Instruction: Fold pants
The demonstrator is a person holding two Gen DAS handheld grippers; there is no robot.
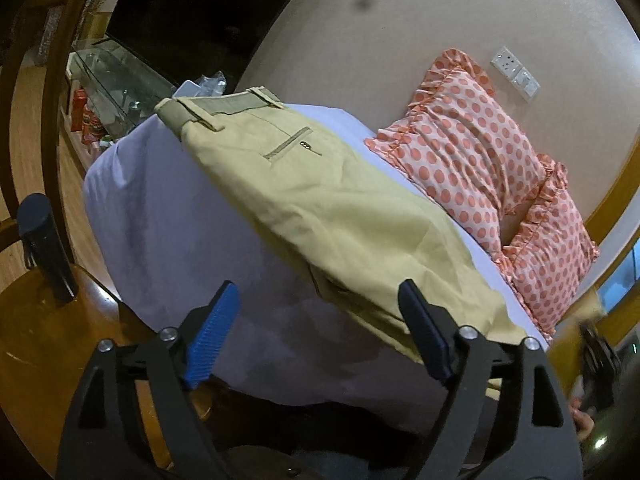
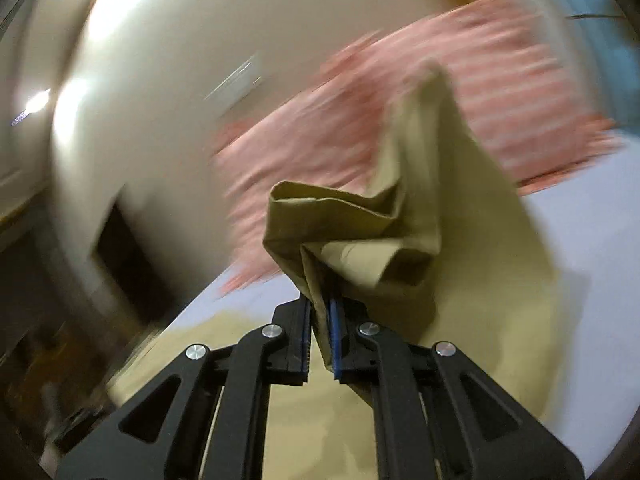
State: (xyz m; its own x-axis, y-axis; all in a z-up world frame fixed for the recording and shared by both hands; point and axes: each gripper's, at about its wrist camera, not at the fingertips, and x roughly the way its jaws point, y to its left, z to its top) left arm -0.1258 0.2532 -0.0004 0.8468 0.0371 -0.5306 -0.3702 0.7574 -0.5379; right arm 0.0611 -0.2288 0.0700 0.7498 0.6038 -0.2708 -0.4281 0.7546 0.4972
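A bed (image 1: 168, 216) in a lavender sheet carries khaki pants (image 1: 320, 200) ahead of the left tool (image 1: 320, 320), polka-dot pillows (image 1: 472, 152) beyond.

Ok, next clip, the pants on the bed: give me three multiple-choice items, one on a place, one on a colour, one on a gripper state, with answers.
1. Where do the khaki pants lie?
A. on the lilac bedsheet, beside the pillows
B. on the wooden floor
C. on top of the pillows

2. What colour are the dots on the pillows?
A. blue
B. orange
C. green

3. What are the two grippers doing?
A. both open
B. both shut on cloth
C. left gripper open, right gripper shut on the pants

Answers:
1 A: the left wrist view shows the pants spread on the sheet with the pillows alongside, near the wall.
2 B: orange dots on a pale pink ground.
3 C: the left fingers stand wide apart with nothing between them; the right fingers pinch a bunched fold of the khaki cloth.
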